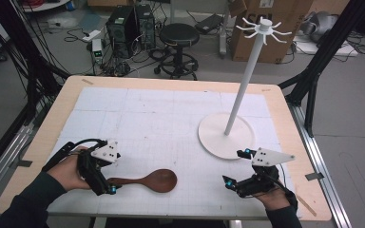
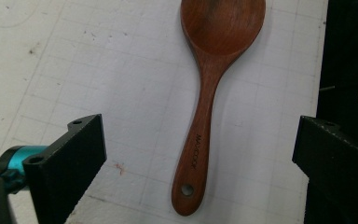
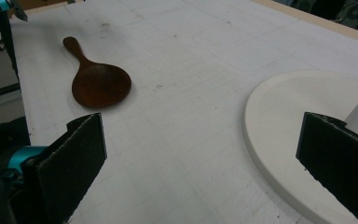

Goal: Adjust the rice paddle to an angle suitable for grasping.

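Left gripper (image 2: 196, 154) gapes wide over the spoon (image 2: 205, 116) handle, right gripper (image 3: 200, 154) idles spread too — centre on the handle, then squeeze.

The dark brown wooden spoon (image 2: 209, 93) has small dark letters pressed into its handle, just above the little round hole at the end. In the left gripper view the word looks like "MAGOOK", but the letters are tiny and hard to be sure of. The big brown cardboard box (image 1: 271, 28) on the floor has black letters, cut off and unreadable.
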The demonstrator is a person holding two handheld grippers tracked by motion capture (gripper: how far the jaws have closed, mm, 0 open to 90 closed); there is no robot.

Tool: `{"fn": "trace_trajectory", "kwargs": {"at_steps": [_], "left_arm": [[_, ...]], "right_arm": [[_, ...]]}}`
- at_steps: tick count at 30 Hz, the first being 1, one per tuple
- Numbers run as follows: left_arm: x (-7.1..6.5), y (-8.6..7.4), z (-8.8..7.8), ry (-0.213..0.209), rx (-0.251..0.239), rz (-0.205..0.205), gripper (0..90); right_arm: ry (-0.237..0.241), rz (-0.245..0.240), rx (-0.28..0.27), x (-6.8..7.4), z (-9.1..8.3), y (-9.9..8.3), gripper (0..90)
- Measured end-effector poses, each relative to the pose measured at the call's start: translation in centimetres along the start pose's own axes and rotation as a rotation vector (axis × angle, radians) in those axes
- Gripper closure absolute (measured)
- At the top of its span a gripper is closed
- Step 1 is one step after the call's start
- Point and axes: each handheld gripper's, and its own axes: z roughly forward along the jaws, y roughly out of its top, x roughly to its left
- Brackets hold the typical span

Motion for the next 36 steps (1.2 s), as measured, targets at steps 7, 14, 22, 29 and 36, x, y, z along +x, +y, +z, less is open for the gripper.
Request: {"fn": "trace_trajectory", "kwargs": {"at_steps": [7, 14, 22, 29, 36], "left_arm": [[0.1, 1.1, 0.7, -0.016, 0.059, 0.017, 5.4], [0.1, 2.0, 1.6, -0.019, 0.142, 0.043, 9.6], [-0.1, 2.9, 2.6, -0.014, 0.21, 0.052, 17.3], [-0.2, 3.2, 3.5, -0.032, 0.261, 0.06, 23.4], [-0.4, 3.9, 4.5, -0.039, 0.319, 0.062, 35.3]], "right_arm": [[0.0, -0.003, 0.005, 0.0, 0.0, -0.1, 0.3], [-0.003, -0.002, 0.009, -0.1, 0.0, -0.2, 0.3], [-0.003, -0.003, 0.015, -0.1, 0.1, -0.3, 0.2], [-0.003, -0.003, 0.026, -0.2, 0.2, -0.5, 0.3], [0.001, -0.006, 0.031, -0.1, 0.3, -0.4, 0.3]]}}
